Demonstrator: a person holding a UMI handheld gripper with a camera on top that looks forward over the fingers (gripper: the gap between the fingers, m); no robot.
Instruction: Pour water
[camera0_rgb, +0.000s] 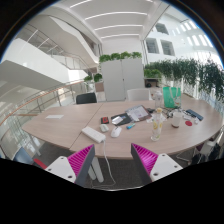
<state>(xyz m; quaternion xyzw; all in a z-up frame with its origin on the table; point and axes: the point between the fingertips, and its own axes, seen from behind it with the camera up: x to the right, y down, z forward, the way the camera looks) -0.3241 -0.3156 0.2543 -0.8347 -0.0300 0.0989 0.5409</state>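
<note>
My gripper (113, 162) is open and empty, its pink pads (80, 161) apart, hovering in front of the near edge of a long wooden table (70, 128). On the table beyond the fingers stands a clear bottle or glass (157, 128) with a yellowish lower part, to the right of centre. A green container (172, 97) stands further back on the right. A small white cup-like thing (116, 131) sits nearer the middle. Nothing is between the fingers.
A white flat device (94, 134) with a trailing cable lies at the table's near edge. Papers and a dark tablet (135, 116) lie mid-table. Chairs (87, 98) stand around the table. White cabinets with plants (122, 72) stand behind, and green plants (185, 72) at the right.
</note>
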